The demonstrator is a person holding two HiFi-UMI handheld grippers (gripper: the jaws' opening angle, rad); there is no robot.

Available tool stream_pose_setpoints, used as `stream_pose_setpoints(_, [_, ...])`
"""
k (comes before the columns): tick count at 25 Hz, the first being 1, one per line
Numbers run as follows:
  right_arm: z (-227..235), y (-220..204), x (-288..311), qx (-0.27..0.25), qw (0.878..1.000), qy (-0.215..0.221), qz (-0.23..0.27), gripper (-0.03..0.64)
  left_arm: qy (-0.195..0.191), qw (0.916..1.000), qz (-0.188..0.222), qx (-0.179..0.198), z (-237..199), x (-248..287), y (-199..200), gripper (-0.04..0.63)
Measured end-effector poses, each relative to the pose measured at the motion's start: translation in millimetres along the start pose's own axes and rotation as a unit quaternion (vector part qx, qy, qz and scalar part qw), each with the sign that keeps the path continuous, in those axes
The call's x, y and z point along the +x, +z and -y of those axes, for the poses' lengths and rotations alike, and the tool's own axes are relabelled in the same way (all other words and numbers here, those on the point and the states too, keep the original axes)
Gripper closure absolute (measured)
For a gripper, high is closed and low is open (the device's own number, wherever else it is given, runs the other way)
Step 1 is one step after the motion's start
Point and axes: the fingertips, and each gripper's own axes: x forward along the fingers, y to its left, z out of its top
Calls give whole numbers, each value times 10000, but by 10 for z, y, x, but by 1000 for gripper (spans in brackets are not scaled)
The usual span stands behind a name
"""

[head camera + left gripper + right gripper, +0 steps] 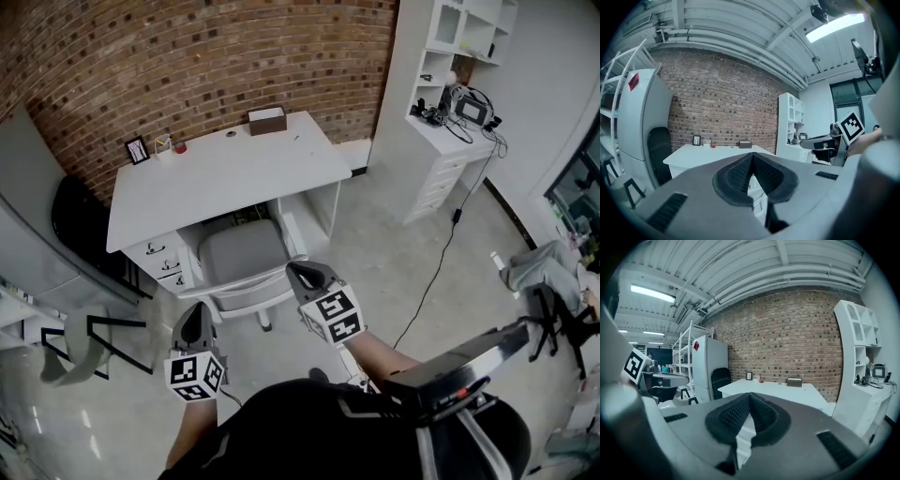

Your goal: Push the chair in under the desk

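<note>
Seen from above, a person's forearms reach forward, holding the left gripper (196, 317) and right gripper (302, 273) almost level, both jaws closed on nothing, just behind a grey office chair (246, 255) tucked partly under the white tabletop (225, 173).

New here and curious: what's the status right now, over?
Left gripper and right gripper shut, empty, just behind chair. Chair partly under desk, seat showing. Nothing seen blocking it.
</note>
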Motion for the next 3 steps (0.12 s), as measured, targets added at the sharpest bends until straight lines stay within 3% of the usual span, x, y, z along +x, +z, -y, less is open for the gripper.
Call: stream_pose_setpoints(3, [13,-4,27,24,10000,6,-53,608,11,10000,-13,24,-1,20,4,588])
